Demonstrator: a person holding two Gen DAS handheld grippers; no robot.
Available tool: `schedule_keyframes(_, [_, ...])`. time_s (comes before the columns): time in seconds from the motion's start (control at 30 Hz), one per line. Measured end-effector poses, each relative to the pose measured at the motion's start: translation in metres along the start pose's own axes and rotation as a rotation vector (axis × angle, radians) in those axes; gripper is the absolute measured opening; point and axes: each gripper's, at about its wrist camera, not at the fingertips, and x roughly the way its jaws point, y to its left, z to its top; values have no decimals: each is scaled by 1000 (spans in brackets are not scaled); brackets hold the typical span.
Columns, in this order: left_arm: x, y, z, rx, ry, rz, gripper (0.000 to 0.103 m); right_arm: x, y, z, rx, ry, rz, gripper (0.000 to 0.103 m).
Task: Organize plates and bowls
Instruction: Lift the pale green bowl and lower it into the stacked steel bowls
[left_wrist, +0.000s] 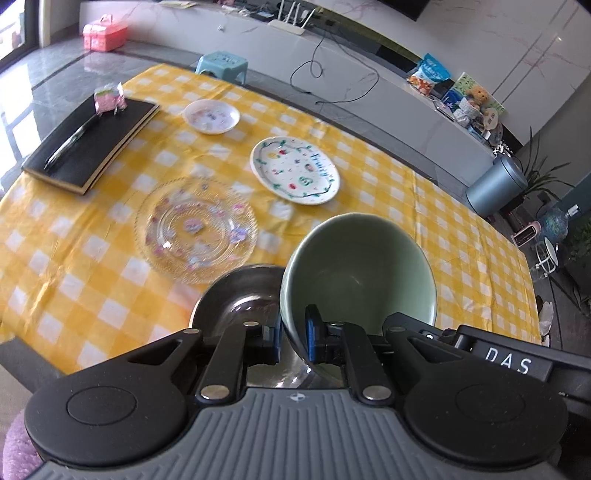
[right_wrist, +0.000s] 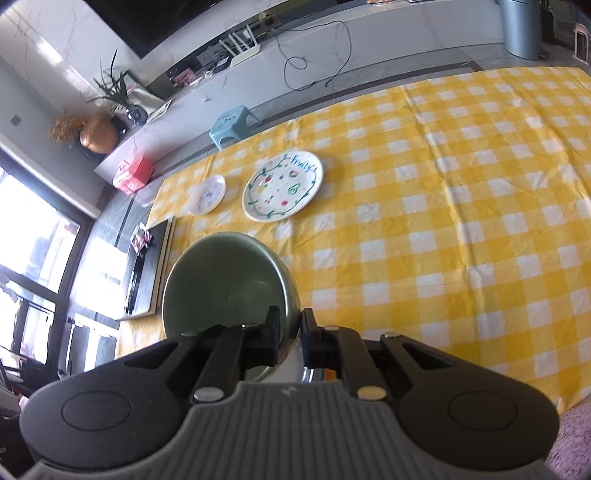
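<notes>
Pale green glaze fills the near middle of both views: we have the green bowl (left_wrist: 358, 269) pinched by its rim on two sides, tilted and lifted above the yellow-checked tablecloth (left_wrist: 461, 236). Our left gripper (left_wrist: 293, 332) has its jaws nearly closed on the bowl's near wall, one blue pad inside and one outside; our right gripper (right_wrist: 290, 334) likewise stands almost shut, clamping the opposite rim between its black fingers. Just under and to the left of the green bowl in the left view sits a steel bowl (left_wrist: 236, 299), close beneath the left fingers. Beyond it, left of centre, lies a clear glass plate (left_wrist: 195, 229) with small pink and purple patterns, flat on the cloth. Further out, right of the glass one, rests the white fruit-patterned plate (left_wrist: 295, 170), and beyond that, to its left, a small white plate (left_wrist: 211, 116); all three lie apart from each other. At the far left a black notebook (left_wrist: 92, 142) carries a pen (left_wrist: 72, 142) and a small pink packet (left_wrist: 109, 99). The right side of the table is bare cloth out to its edge, seen widely in the right view. Past the far edge stands a teal stool (left_wrist: 222, 64), then a low white cabinet (left_wrist: 332, 55) with a trailing black cable (left_wrist: 332, 77).
</notes>
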Motion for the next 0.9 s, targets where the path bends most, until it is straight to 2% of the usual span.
schedule_keyframes(0.47, [13, 36, -13, -42, 73, 14, 14, 36, 9, -22, -7, 134, -32, 8])
schedule_keyframes(0.9, [31, 44, -14, 4, 124, 24, 15, 63, 6, -23, -38, 196, -62, 7])
